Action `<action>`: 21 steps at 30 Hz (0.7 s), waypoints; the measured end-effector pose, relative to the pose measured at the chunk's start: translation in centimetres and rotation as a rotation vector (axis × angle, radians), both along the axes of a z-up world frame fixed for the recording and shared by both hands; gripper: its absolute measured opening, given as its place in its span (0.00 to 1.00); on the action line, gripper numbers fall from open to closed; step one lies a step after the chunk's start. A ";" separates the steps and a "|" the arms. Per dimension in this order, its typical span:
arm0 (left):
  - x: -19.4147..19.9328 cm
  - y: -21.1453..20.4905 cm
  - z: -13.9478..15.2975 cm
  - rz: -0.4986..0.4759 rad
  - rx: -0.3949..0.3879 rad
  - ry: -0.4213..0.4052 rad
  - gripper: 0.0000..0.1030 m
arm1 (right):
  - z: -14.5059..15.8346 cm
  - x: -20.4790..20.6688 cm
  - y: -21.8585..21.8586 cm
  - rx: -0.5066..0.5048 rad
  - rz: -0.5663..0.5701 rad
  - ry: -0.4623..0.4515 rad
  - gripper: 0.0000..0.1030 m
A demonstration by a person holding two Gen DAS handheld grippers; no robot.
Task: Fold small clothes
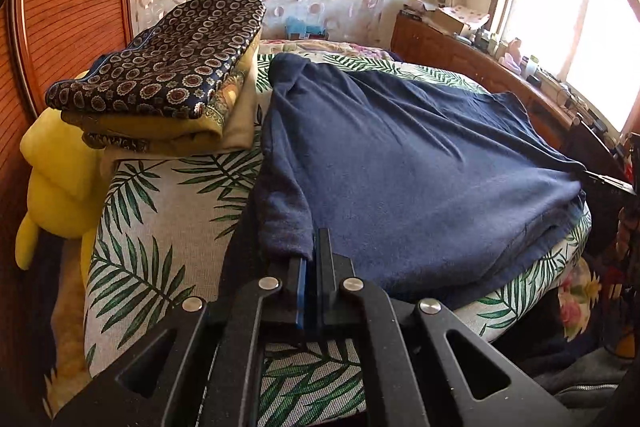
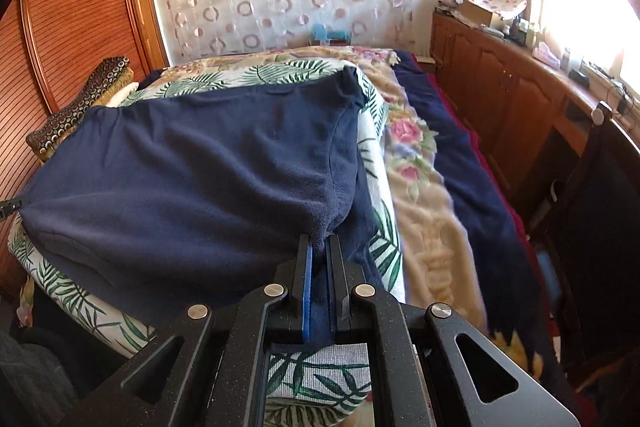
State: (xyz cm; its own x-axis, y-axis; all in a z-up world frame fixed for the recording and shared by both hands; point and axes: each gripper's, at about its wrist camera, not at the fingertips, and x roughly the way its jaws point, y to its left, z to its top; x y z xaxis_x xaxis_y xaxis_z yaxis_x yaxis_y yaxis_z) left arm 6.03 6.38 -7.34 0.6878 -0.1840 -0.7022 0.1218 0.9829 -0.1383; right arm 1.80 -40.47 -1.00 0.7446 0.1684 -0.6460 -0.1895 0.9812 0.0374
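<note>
A navy blue garment [image 1: 416,163] lies spread over a leaf-print cushion [image 1: 160,227] on the bed. My left gripper [image 1: 314,247] is shut on the garment's near left corner, where a sleeve hangs down. My right gripper [image 2: 319,247] is shut on the garment [image 2: 192,171] at its near right corner, with cloth bunched between the fingers. The cloth is stretched between the two grippers and lifted slightly at the near edge.
A stack of folded patterned clothes [image 1: 168,75] sits at the cushion's far left, with a yellow plush toy [image 1: 60,175] beside it. A floral blanket [image 2: 424,195] and dark bedding lie to the right. A wooden cabinet [image 2: 520,87] with clutter runs under the window.
</note>
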 end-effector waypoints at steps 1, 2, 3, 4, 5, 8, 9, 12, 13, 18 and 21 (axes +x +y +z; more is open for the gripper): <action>0.0 0.0 0.1 -0.006 -0.003 0.002 0.04 | 0.0 -0.1 0.0 0.001 0.001 0.002 0.05; -0.1 0.0 0.0 -0.007 -0.005 0.002 0.08 | -0.1 -0.1 0.0 0.002 0.003 0.004 0.05; -0.1 0.1 0.1 -0.007 -0.005 0.000 0.15 | 0.2 0.0 0.0 0.002 0.004 0.003 0.05; -0.2 0.2 0.2 -0.008 -0.004 -0.004 0.22 | 0.4 0.1 -0.2 0.003 0.005 0.002 0.05; -0.4 0.3 0.3 -0.009 -0.005 -0.007 0.27 | 0.7 0.3 0.0 0.004 0.007 0.005 0.05; -0.8 0.6 0.8 -0.020 -0.015 -0.021 0.40 | 1.1 0.0 -0.2 0.006 0.012 0.003 0.11; -0.9 0.5 1.0 -0.022 -0.006 -0.024 0.44 | 1.3 -0.2 -0.3 0.003 0.008 -0.007 0.12; -1.2 0.5 1.8 -0.019 0.025 -0.043 0.68 | 2.2 -0.8 -0.4 -0.010 -0.002 -0.041 0.24; -1.4 0.5 2.1 -0.020 0.026 -0.056 0.72 | 2.4 -0.8 -0.4 -0.016 -0.007 -0.050 0.29; -2.0 1.4 3.3 -0.003 0.016 -0.079 0.72 | 2.6 -0.9 0.3 -0.036 0.008 -0.069 0.30; -1.8 1.9 3.2 0.022 0.021 -0.081 0.72 | 2.0 -0.6 1.2 -0.034 0.024 -0.067 0.31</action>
State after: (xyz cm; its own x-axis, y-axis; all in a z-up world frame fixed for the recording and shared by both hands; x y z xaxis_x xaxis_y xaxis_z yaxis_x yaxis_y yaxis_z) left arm 4.19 8.27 -4.16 0.7462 -0.1540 -0.6476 0.1100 0.9880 -0.1083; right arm 1.17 -39.32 0.97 0.7823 0.1654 -0.6006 -0.2139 0.9768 -0.0095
